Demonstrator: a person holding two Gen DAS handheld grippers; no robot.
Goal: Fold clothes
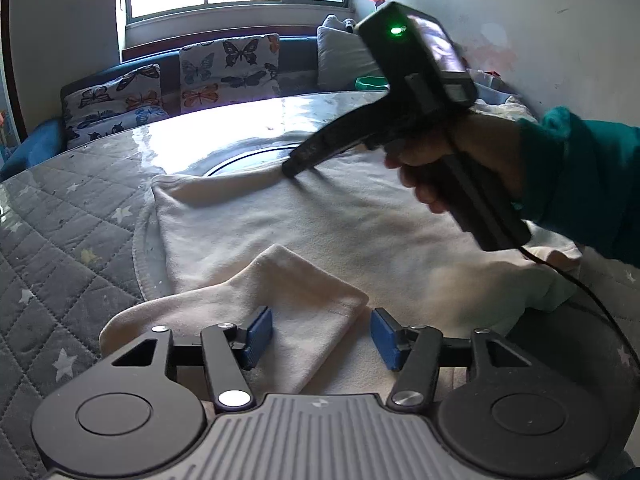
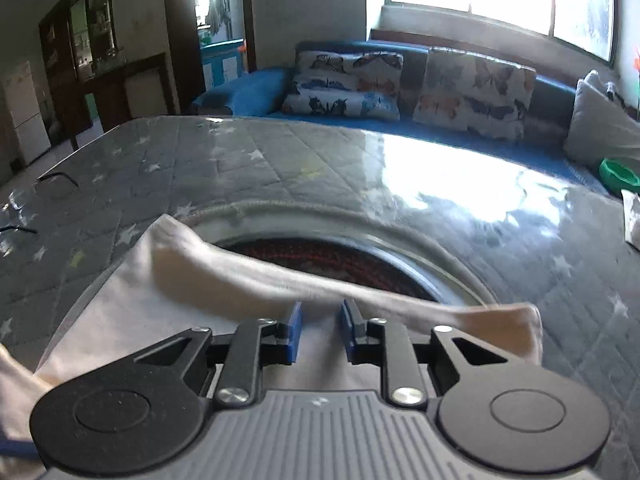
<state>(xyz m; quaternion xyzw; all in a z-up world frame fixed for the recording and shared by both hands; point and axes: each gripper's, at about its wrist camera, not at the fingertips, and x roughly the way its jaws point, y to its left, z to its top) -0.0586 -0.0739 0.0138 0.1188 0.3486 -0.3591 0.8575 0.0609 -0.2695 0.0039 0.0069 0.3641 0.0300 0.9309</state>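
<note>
A cream garment [image 1: 320, 216] lies spread flat on the grey quilted table [image 1: 60, 240]. One sleeve [image 1: 288, 296] is folded across it, and the cuff end lies between the blue pads of my left gripper [image 1: 322, 336], which is open and does not press on it. My right gripper [image 1: 290, 168], held by a hand in a teal sleeve [image 1: 580, 192], points down at the garment's far edge. In the right wrist view the right gripper [image 2: 321, 332] stands narrowly open. The garment's rolled far edge [image 2: 260, 276] lies just past its tips, with flat cloth [image 2: 160, 308] below.
A dark round inset [image 2: 340, 260] with a red pattern sits in the table's middle, just beyond the garment. A blue sofa with butterfly cushions [image 1: 228, 68] runs behind the table under a window. A green bowl [image 2: 618, 176] stands at the right. A black cable [image 1: 592, 292] trails from the right gripper.
</note>
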